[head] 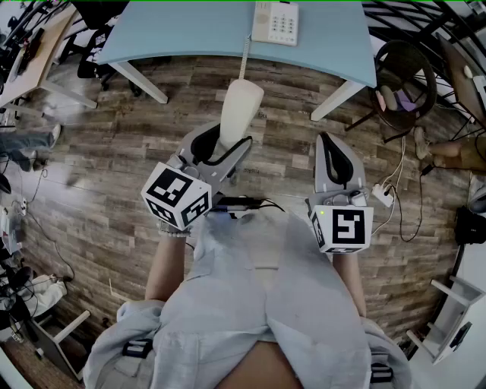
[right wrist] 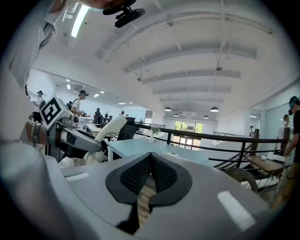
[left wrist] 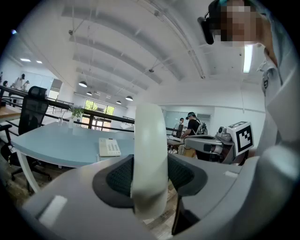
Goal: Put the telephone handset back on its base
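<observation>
Head view: my left tool (head: 224, 146) pinches cream handset (head: 241, 100), held short of telephone base (head: 275, 23) on tabletop (head: 190, 30); my right tool (head: 329, 146) pressed together.

Handset (head: 240, 106) sits before the table (head: 182, 30) bearing the base (head: 275, 23).

It was an open-plan office: a pale blue table (head: 190, 30) carried a desk telephone (head: 275, 23), a black swivel chair (left wrist: 30, 112) stood beside that table, people (left wrist: 190, 124) worked at desks beyond it, and wood-plank floor (head: 99, 175) lay beneath it.
</observation>
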Demonstrator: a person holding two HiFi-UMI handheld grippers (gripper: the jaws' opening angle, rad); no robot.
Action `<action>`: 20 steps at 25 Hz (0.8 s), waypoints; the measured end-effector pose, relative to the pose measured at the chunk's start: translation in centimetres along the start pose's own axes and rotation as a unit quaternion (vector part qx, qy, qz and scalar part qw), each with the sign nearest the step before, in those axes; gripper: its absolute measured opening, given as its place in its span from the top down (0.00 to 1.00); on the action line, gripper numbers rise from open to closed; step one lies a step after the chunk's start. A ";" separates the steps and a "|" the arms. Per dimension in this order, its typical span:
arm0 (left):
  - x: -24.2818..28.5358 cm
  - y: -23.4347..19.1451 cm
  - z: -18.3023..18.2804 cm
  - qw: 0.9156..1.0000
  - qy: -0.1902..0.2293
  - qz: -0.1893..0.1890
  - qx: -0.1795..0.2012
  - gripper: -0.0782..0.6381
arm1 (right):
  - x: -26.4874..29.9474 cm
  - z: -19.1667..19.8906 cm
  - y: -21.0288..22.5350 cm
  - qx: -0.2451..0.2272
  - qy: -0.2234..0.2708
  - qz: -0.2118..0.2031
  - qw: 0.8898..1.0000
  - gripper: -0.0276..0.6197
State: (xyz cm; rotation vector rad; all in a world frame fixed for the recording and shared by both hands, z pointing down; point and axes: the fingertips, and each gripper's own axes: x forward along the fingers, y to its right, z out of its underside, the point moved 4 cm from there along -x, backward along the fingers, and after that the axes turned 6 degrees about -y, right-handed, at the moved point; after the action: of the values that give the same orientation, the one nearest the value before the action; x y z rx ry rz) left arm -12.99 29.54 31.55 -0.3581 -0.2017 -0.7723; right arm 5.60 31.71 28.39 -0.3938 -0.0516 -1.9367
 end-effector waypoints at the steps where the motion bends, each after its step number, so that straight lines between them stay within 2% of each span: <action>1: 0.0 0.0 0.0 1.000 0.000 0.000 0.000 0.60 | 0.0 0.0 0.0 0.000 0.001 0.001 1.000 0.95; 9: -0.3 -0.5 -0.2 1.000 0.005 0.006 0.001 0.60 | 0.2 -0.1 -0.2 0.018 0.013 0.013 1.000 0.95; 20: -1.7 -2.0 -0.5 1.000 0.018 0.018 0.007 0.60 | 1.1 -1.6 -2.6 -0.002 0.020 0.025 0.999 0.95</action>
State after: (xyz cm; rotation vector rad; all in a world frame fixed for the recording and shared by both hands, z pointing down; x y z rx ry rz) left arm -15.58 29.11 31.07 -0.3330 -0.1672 -0.7408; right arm 2.47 31.45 27.55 -0.3543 -0.0120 -1.8957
